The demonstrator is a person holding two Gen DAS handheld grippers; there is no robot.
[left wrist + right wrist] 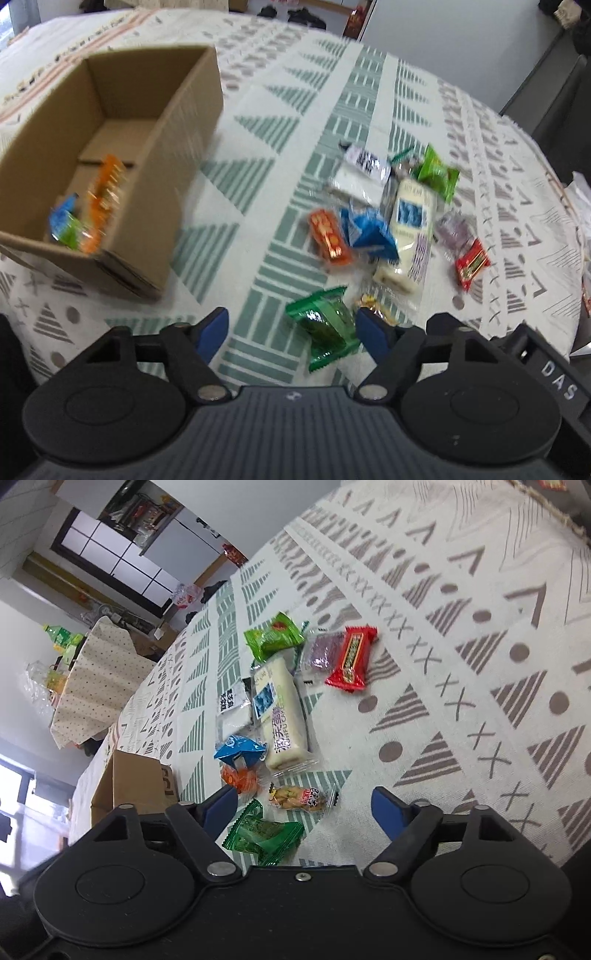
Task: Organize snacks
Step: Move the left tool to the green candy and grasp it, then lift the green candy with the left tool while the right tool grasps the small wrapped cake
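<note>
Step in hand, as judged: picking loose snacks off the counter (pixel 280 236) and dropping them into the cardboard box (pixel 177 155). Neither hand-held gripper carries anything.

Left hand-held gripper (pixel 291 334): jaws spread wide, empty, hovering low just in front of the pile. The dark green packet (pixel 325 328) lies between its fingers, nearest of the pile.
Right hand-held gripper (pixel 306 812): jaws likewise apart, empty, over the peanut packet (pixel 301 797).

Count, outside the box to its right: 10 packets.
- dark green, 1
- peanut, 1
- orange (pixel 330 236), 1
- blue (pixel 367 232), 1
- long white bar (pixel 408 229), 1
- black-and-white sachet (pixel 365 162), 1
- light green (pixel 437 171), 1
- purple (pixel 325 650), 1
- red (pixel 352 659), 1
- dark-green-edged packet, mostly hidden, 1

Inside the box: roughly 3, blurred.

Next move calls for lowering onto the dark green packet, closing on its crinkly middle, then carrying it left to the box.
</note>
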